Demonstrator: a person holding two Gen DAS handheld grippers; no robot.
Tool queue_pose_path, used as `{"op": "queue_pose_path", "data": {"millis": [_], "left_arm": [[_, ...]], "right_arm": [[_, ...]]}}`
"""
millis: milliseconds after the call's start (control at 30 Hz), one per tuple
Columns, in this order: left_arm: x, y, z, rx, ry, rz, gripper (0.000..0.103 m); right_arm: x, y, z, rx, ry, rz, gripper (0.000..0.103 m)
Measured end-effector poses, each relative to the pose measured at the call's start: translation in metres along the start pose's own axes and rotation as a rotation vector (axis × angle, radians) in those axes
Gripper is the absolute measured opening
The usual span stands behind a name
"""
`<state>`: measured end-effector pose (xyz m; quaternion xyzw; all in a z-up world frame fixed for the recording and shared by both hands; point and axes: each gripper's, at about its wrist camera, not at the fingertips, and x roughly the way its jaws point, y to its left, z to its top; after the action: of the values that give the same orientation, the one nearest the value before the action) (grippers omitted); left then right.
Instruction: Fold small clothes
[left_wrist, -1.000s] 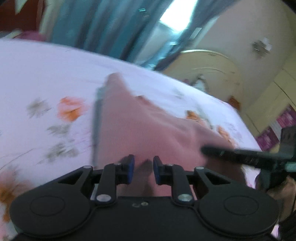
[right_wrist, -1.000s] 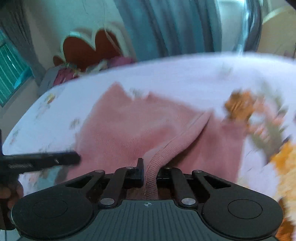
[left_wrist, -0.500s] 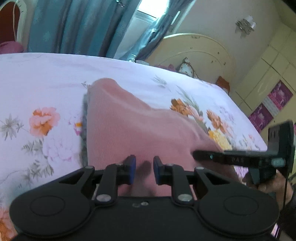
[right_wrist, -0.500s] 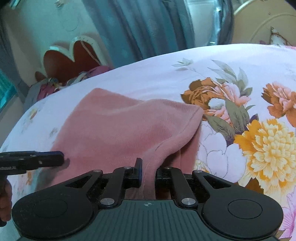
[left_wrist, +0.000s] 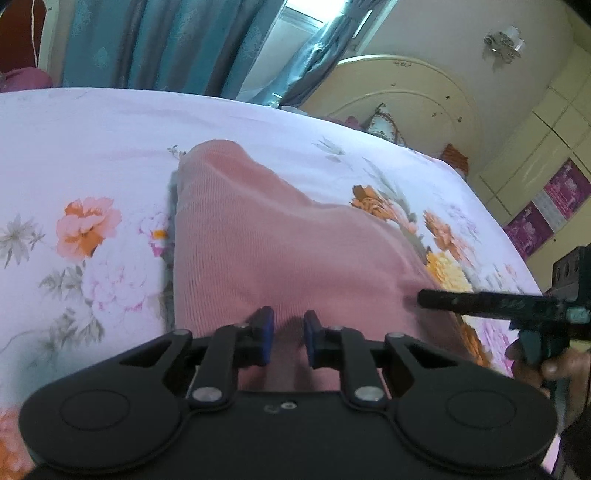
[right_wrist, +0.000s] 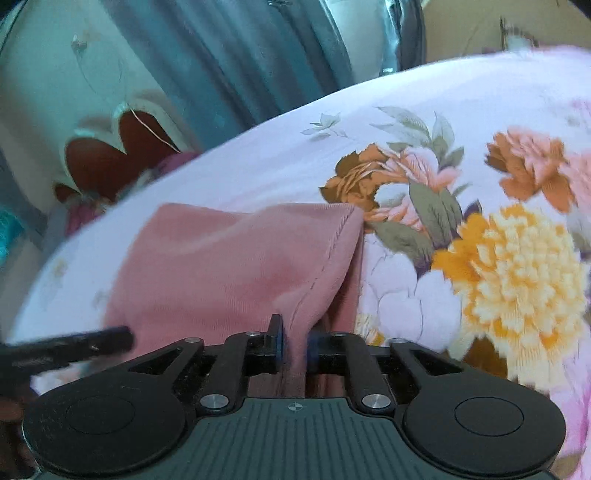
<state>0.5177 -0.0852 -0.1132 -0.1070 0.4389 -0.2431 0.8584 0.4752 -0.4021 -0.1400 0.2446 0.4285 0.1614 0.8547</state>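
Note:
A small pink knit garment (left_wrist: 273, 251) lies on a floral bedsheet (left_wrist: 92, 147), its near edge lifted. My left gripper (left_wrist: 287, 338) is shut on that near edge, cloth between its blue pads. In the right wrist view the same pink garment (right_wrist: 229, 269) shows a stitched hem running up to a far corner. My right gripper (right_wrist: 294, 341) is shut on a fold of that hem. The right gripper also shows in the left wrist view (left_wrist: 491, 304) at the right. The left gripper's finger shows in the right wrist view (right_wrist: 70, 345) at the left.
The bedsheet (right_wrist: 480, 258) carries large orange, yellow and pink flowers. Teal curtains (left_wrist: 166, 44) hang behind the bed. A cream rounded headboard (left_wrist: 406, 96) stands at the far right. A red heart-backed chair (right_wrist: 118, 155) with clothes stands past the bed's far edge.
Both grippers have carried the garment's near edge away from the far side, so the pink cloth now covers less of the sheet. Both stayed shut on it.

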Motion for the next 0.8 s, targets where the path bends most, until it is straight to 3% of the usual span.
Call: {"op": "queue_pose_path", "data": {"millis": [100, 167, 200, 267, 367, 467, 533, 633, 733, 800], "left_arm": [[-0.010, -0.003, -0.016, 0.012, 0.002, -0.015, 0.018], [-0.007, -0.003, -0.022, 0.014, 0.002, 0.005, 0.018], [-0.004, -0.003, -0.022, -0.002, 0.003, 0.006, 0.018], [-0.002, -0.008, -0.017, 0.015, 0.010, 0.024, 0.017], [-0.017, -0.013, -0.020, 0.035, -0.005, -0.001, 0.020], [-0.042, -0.017, -0.038, 0.049, -0.032, -0.029, 0.020], [-0.054, -0.016, -0.055, 0.024, -0.037, -0.043, 0.020], [-0.056, -0.016, -0.084, 0.005, 0.005, -0.026, 0.020], [-0.052, -0.012, -0.109, -0.040, 0.027, -0.010, 0.020], [-0.058, -0.015, -0.109, -0.034, 0.027, -0.006, 0.020]], "right_arm": [[-0.013, -0.005, -0.009, 0.023, 0.029, 0.017, 0.028], [-0.009, -0.005, -0.015, -0.045, 0.038, -0.101, 0.016], [-0.005, -0.009, -0.018, -0.040, 0.044, -0.120, 0.016], [-0.012, -0.009, -0.016, -0.019, 0.005, -0.136, 0.016], [-0.040, 0.011, -0.021, -0.104, -0.093, -0.223, 0.016], [-0.067, 0.034, -0.032, -0.175, -0.106, -0.113, 0.016], [-0.073, 0.055, -0.046, -0.276, -0.074, -0.063, 0.016], [-0.066, 0.073, -0.076, -0.397, 0.019, -0.060, 0.016], [-0.045, 0.066, -0.109, -0.501, 0.155, -0.251, 0.014], [-0.052, 0.063, -0.110, -0.466, 0.144, -0.226, 0.014]]}}
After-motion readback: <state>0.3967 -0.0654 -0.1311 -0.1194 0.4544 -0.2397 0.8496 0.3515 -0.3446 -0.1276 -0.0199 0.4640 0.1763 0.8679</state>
